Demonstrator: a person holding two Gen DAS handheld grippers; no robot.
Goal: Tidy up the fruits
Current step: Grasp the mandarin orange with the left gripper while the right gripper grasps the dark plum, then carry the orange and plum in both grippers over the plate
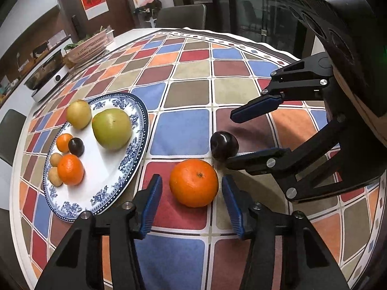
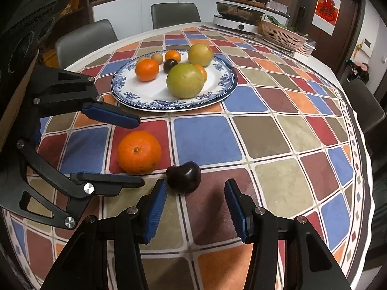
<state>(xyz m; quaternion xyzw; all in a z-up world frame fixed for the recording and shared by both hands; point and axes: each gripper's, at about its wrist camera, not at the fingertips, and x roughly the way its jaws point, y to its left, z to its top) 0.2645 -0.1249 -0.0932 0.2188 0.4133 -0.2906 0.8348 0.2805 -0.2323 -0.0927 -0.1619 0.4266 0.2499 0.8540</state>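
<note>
A large orange [image 1: 194, 182] lies on the checked tablecloth between the open fingers of my left gripper [image 1: 192, 188]; it also shows in the right wrist view [image 2: 139, 152]. A dark plum [image 1: 224, 145] lies just beyond it, between the open fingers of my right gripper [image 1: 232, 140]; in the right wrist view the plum [image 2: 183, 177] sits just ahead of that gripper [image 2: 196, 188]. Neither fruit is gripped. A blue-and-white plate [image 1: 125, 159] to the left holds two green fruits, small oranges, a dark plum and small brown fruits; the plate [image 2: 225, 84] is also in the right wrist view.
A pink basket [image 1: 90, 46] and an electric cooker [image 1: 47, 77] stand at the table's far edge. Grey chairs [image 2: 83, 41] surround the round table. The tablecloth [image 2: 266, 133] right of the plate is open.
</note>
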